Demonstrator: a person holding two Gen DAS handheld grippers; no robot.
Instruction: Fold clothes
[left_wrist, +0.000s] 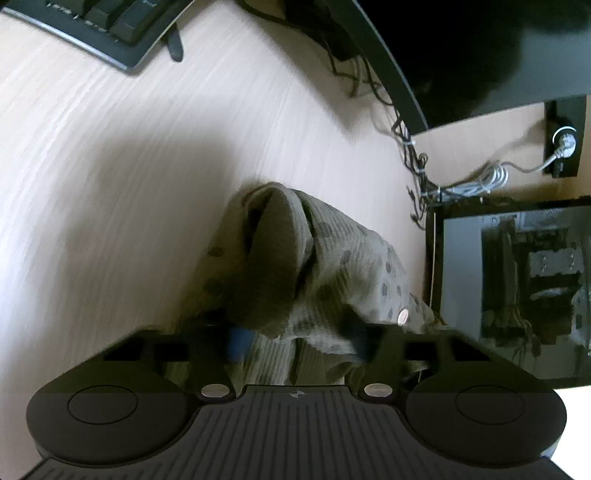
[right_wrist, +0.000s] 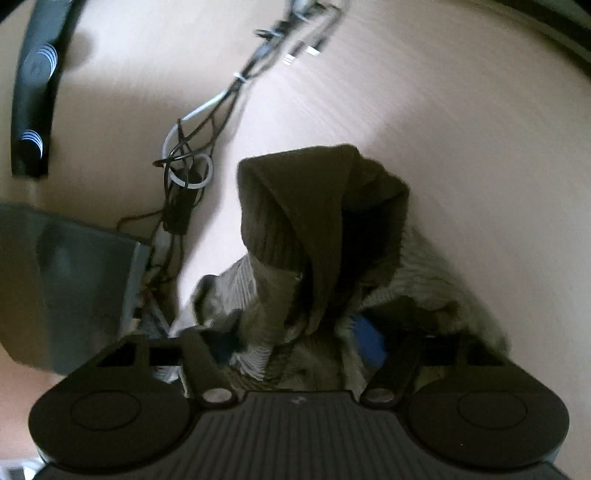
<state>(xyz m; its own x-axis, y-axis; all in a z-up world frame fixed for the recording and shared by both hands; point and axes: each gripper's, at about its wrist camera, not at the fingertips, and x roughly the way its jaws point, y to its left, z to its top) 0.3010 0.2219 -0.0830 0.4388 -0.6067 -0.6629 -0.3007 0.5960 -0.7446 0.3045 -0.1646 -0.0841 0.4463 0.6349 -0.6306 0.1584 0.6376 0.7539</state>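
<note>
**On the desk: getting a proper hold on that spotted garment**

Between both sets of jaws, bunched olive garment (left_wrist: 314, 266), the rest draped forward onto the pale desk (left_wrist: 110, 184). Left gripper (left_wrist: 295, 339) partly closed around ribbed cloth with a button; right gripper (right_wrist: 295, 347) likewise around a thick wad with a dark cuff on top. Can't tell whether the pads really pinch. Probably best to grab single edges, not wads, then spread flat before folding. Worth steering clear of the cables (right_wrist: 192, 162) and monitor (left_wrist: 517, 288) close by.
</note>
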